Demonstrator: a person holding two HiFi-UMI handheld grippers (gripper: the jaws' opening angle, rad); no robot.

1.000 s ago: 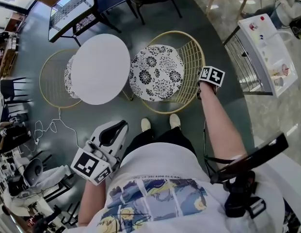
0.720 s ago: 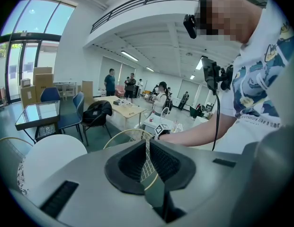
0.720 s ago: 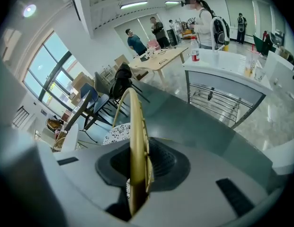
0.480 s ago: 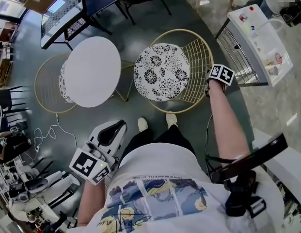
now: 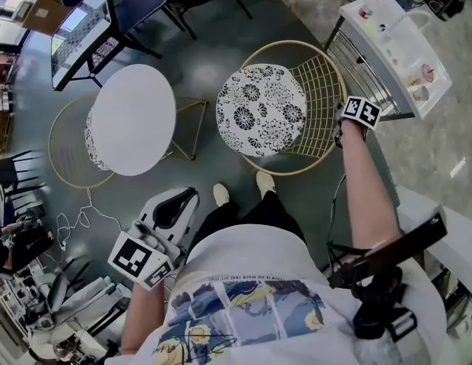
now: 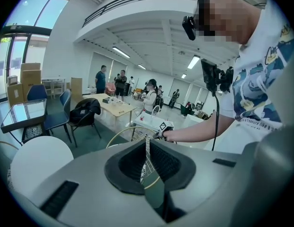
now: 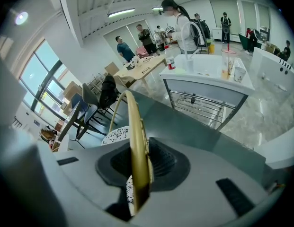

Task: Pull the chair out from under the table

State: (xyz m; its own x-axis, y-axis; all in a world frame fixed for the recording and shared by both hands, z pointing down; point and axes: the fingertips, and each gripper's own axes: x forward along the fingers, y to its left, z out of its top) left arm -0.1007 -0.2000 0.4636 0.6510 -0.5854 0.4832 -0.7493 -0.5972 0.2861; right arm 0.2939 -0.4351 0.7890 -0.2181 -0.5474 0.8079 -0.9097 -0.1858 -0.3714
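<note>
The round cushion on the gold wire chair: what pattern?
The round cushion is white with black flowers, clearest in the head view.

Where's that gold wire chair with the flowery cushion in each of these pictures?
Head view: chair, upper centre-right.
Left gripper view: its rim, centre, beyond the jaws.
Right gripper view: its rim, centre, clamped between the jaws.
Shared landmark: the white cart beside it.

— What's different about the chair (image 5: pixel 260 109)?

— It sits farther from the round table (image 5: pixel 133 120). Its patterned seat was right at the table's edge; now a strip of bare floor lies between them, and more of the table's gold leg (image 5: pixel 191 128) shows.

— And the right gripper (image 5: pixel 343 128)?

— It has travelled with the chair's back rim, closer to the white cart (image 5: pixel 395 44).
</note>
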